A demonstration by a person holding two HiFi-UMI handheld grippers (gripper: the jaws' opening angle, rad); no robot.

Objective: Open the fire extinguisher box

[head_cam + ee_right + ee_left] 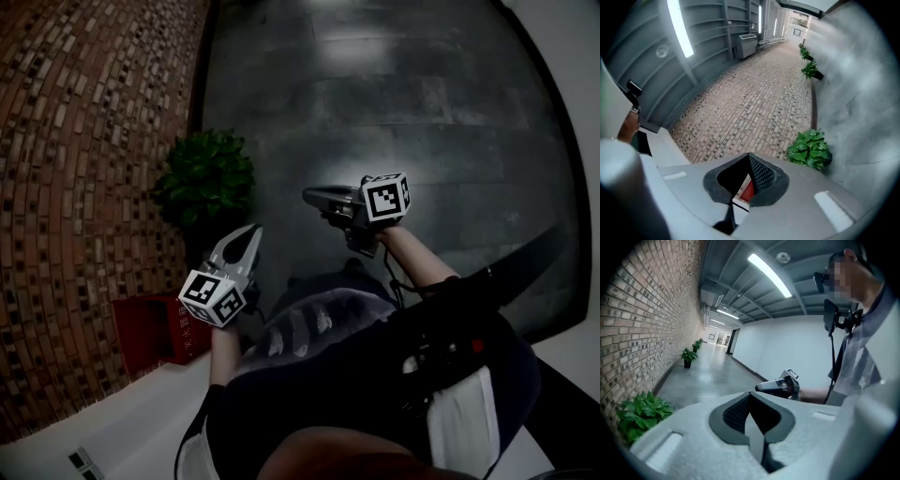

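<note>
Plainly clenched on nothing: grey left tongs (pixel 253 230), tips together, aimed toward one o'clock. Likewise clenched, empty: grey right tongs (pixel 309 195), pointing to nine o'clock. At eight o'clock from the left tongs, against the brown brick wall (pixel 75 141): red rectangular fire extinguisher box (pixel 150 328), well apart from both. At eleven o'clock, leafy green potted plant (pixel 208 178).

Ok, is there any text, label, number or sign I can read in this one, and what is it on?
Nothing here is readable as text.
Red box: pale print on its front, too blurred to read.
Marker cubes: black-and-white square patterns only, no letters or numbers.
Small patterned tag on the white ledge: too small to read.
</note>
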